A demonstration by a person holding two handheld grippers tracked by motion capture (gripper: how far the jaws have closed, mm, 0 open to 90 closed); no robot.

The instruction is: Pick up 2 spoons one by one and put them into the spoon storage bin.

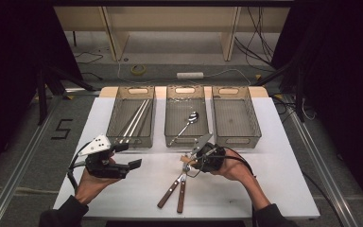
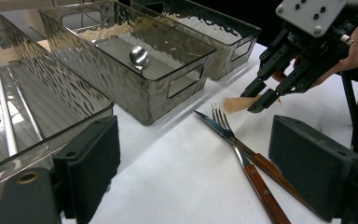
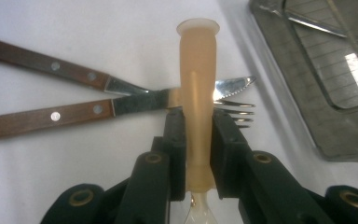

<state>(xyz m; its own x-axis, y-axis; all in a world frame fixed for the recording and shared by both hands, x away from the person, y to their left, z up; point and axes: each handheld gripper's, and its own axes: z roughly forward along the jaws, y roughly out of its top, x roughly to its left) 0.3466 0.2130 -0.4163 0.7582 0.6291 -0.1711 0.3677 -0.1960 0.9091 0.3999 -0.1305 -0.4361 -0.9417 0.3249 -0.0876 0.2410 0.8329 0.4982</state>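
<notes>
Three clear bins (image 1: 185, 90) are lined up side by side along the far edge of the white table (image 1: 274, 179). Metal chopsticks (image 1: 134, 120) are laid in the bin at 9 o'clock, and a steel spoon (image 1: 189, 120) in the middle bin. A wooden-handled knife (image 1: 181, 191) and fork (image 1: 169, 191) are crossed at 6 o'clock of the middle bin. A tape roll (image 1: 138, 69) is seen on the floor at 12 o'clock.

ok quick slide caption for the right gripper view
Right gripper clamps a beige utensil handle above a wooden-handled knife and fork crossed on the white table.
</notes>
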